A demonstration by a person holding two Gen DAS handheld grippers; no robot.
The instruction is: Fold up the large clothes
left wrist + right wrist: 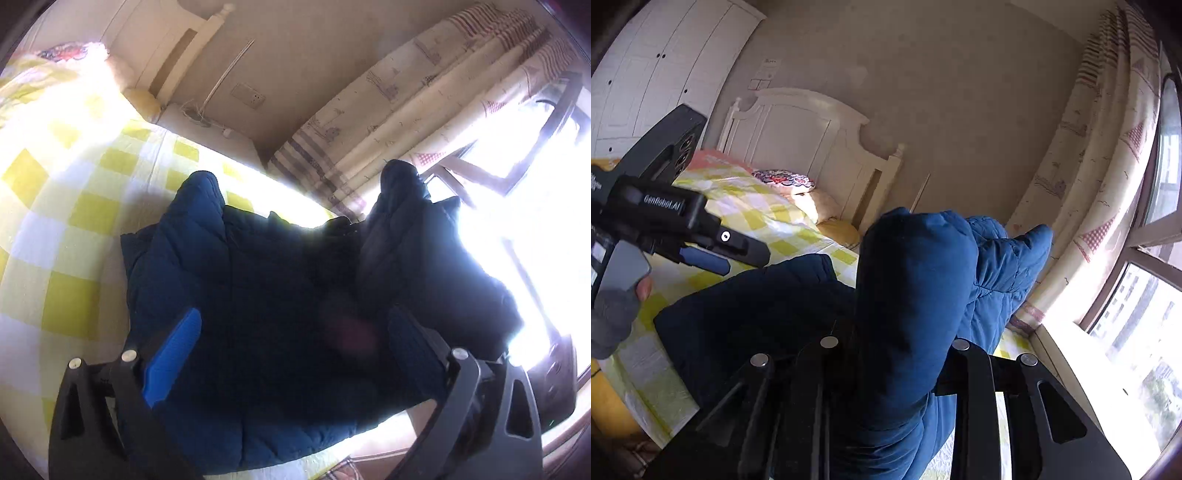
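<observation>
**Desk:** Caption for the bedroom shot, left side first?

**Operator:** At left, my left gripper [291,350] hovered over the blue quilted coat [207,266] with its fingers [171,363] spread wide and nothing clamped between them. The coat lay on the bed [66,236], a yellow-checked cover under it, its bulk directly ahead of and below those fingers.

**Desk:** And to the right?

**Operator:** My right gripper [890,354] had its fingers closed on a thick fold of the same coat, which stood up as a padded hump between them. That gripper was the one with a hold on the cloth; the left one, seen from the right wrist view [713,254], hung beside the coat over the bed, apart from it.

**Desk:** Which way did the garment run?

**Operator:** As I judged it, its length ran away from me toward the curtain [1082,192] and window [1141,295], so the free left fingers would need to reach across to the near edge.
</observation>
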